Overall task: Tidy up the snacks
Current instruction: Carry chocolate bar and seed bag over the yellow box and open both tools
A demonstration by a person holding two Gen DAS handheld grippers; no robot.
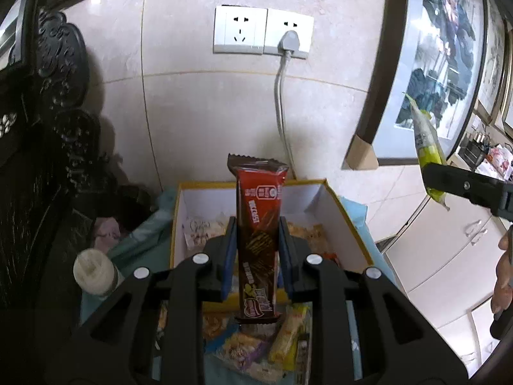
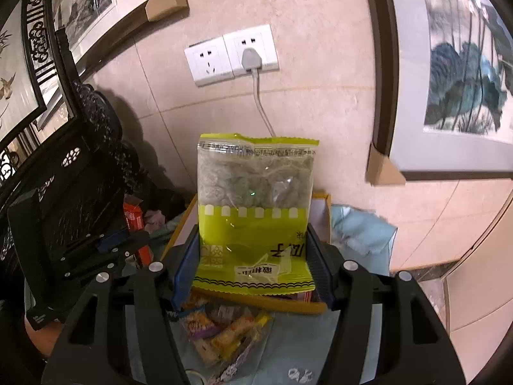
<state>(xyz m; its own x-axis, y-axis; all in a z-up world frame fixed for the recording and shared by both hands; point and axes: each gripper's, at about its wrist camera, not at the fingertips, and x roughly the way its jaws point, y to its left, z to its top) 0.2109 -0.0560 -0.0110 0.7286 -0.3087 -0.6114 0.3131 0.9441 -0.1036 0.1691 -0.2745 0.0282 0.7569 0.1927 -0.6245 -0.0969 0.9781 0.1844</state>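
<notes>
While both hands are up above the yellow box (image 1: 346,205), the left gripper (image 1: 256,250) squeezes a tall red chocolate bar (image 1: 258,224) between its blue pads, standing straight up. The right gripper (image 2: 253,256) pinches a green bag of seeds (image 2: 255,205) by its bottom sides. More snack packs (image 2: 221,330) lie on the blue cloth (image 2: 362,231) below.

Box (image 1: 349,205) on cloth (image 2: 362,231) before wall sockets (image 1: 263,33); loose snacks (image 2: 221,337) before box.

Both wrist cameras look down along their fingers, sharing the yellow-rimmed box (image 1: 349,205) and wall sockets (image 2: 231,54).
</notes>
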